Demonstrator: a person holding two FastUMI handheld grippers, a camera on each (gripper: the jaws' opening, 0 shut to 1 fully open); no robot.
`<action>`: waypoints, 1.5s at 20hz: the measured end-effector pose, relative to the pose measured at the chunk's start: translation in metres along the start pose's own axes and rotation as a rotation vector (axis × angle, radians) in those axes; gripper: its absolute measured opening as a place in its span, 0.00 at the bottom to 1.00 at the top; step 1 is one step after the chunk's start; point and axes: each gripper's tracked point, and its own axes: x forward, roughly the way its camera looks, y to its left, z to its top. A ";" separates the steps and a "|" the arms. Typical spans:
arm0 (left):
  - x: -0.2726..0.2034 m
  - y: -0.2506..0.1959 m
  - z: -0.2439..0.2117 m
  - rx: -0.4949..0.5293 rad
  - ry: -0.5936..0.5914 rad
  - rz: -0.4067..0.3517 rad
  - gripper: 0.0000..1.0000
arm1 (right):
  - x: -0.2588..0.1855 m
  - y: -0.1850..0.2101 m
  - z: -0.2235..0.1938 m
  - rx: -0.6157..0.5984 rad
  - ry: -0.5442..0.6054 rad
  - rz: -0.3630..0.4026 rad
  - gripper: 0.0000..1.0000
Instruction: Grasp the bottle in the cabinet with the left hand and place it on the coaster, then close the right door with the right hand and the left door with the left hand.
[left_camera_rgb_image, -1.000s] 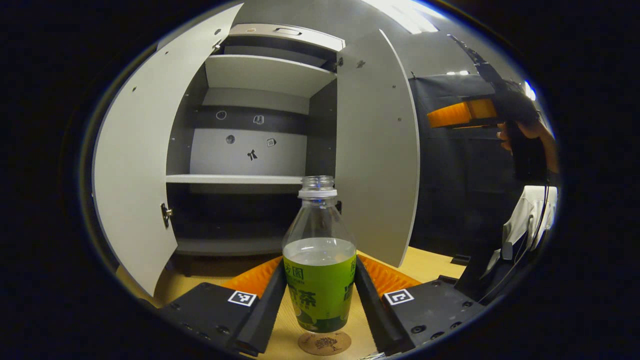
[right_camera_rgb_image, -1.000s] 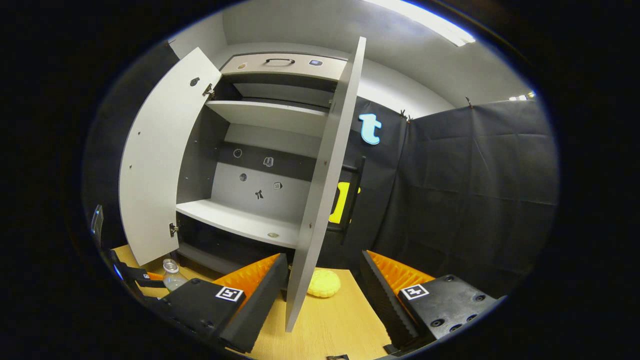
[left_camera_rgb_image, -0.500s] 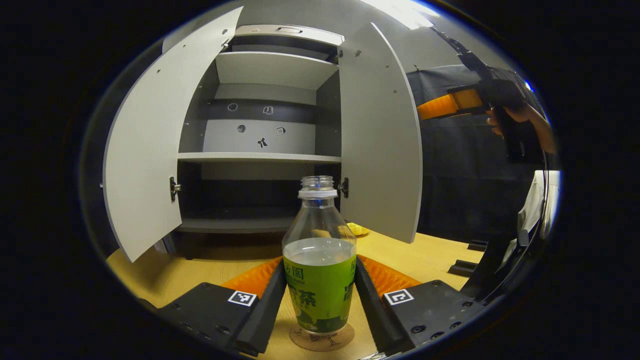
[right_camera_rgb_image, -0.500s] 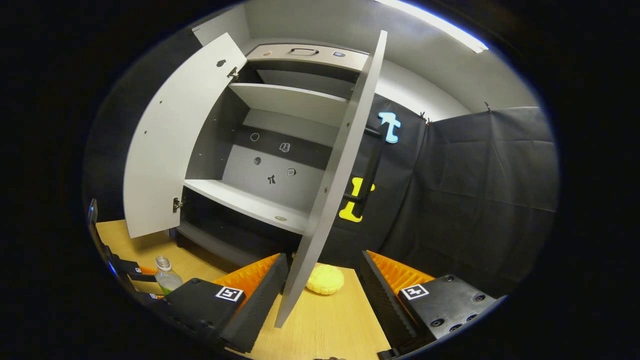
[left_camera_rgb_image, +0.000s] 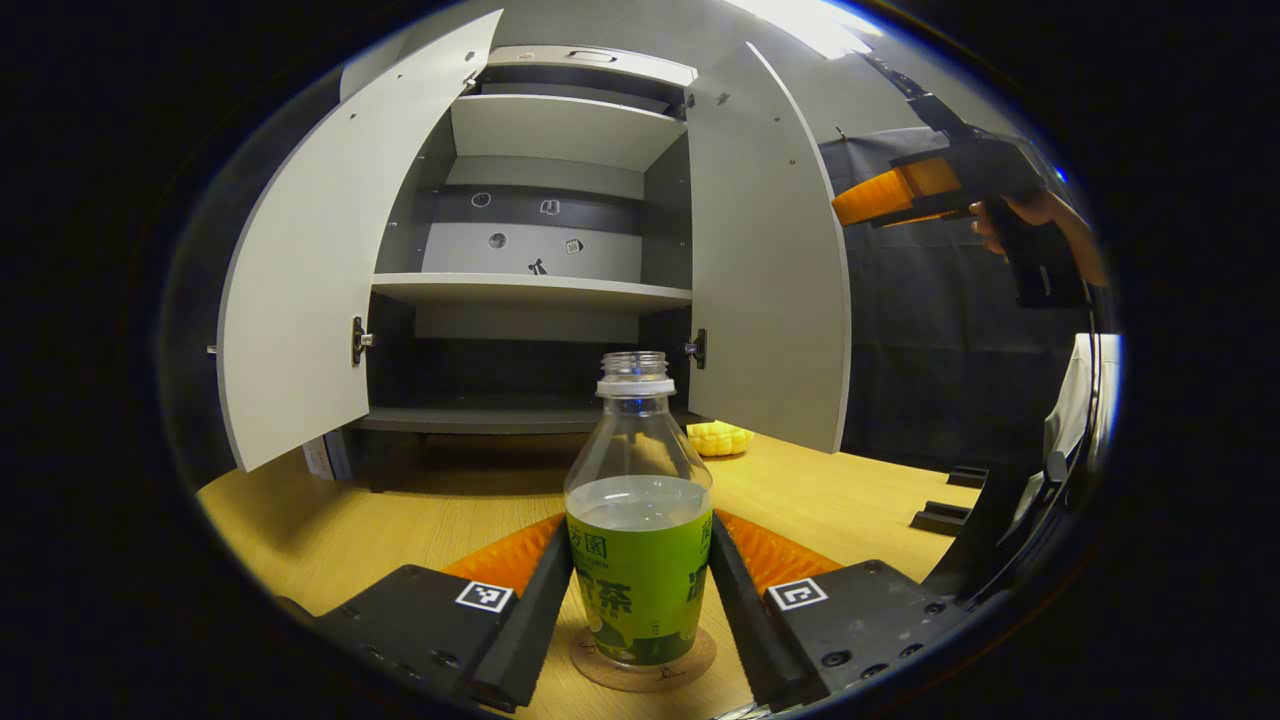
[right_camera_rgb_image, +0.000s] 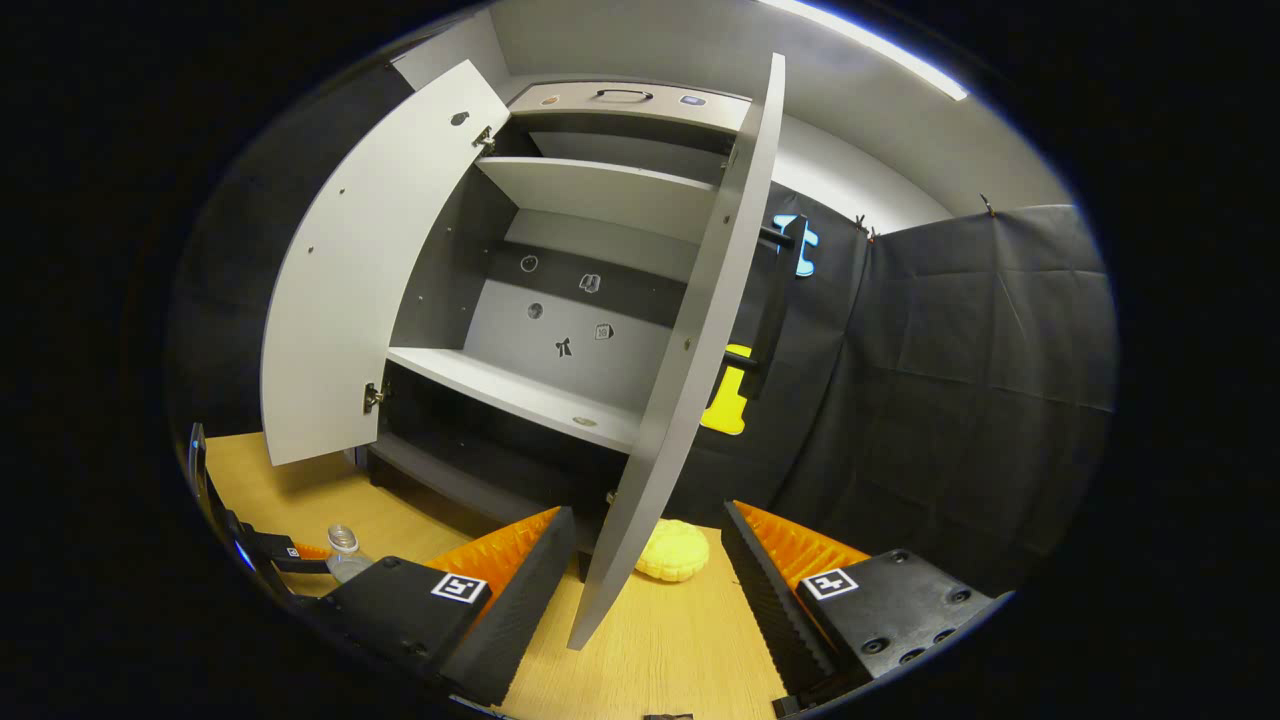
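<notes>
Left gripper view: left gripper jaws clamp one bottle on one coaster; two doors open.

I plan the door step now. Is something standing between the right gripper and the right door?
Nothing visible does. The right gripper is open, and the right door hangs edge-on just ahead of its fingers; the yellow object lies beyond on the table.

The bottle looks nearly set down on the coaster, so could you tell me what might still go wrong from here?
1. The bottle has no cap and holds liquid; a jerky release by the left gripper could tip or spill it off the coaster.
2. The right door stands edge-on between the right gripper's open fingers; pushing it may jam.
</notes>
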 end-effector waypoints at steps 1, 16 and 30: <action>-0.001 -0.001 0.000 -0.003 -0.005 0.000 0.78 | -0.001 0.001 -0.001 -0.003 0.004 0.002 0.98; 0.005 -0.001 0.043 0.024 -0.023 -0.001 0.95 | -0.001 -0.001 0.012 0.049 0.015 0.004 0.98; -0.017 0.052 0.257 0.136 -0.092 0.007 0.93 | -0.022 -0.032 0.083 0.172 -0.011 -0.052 0.98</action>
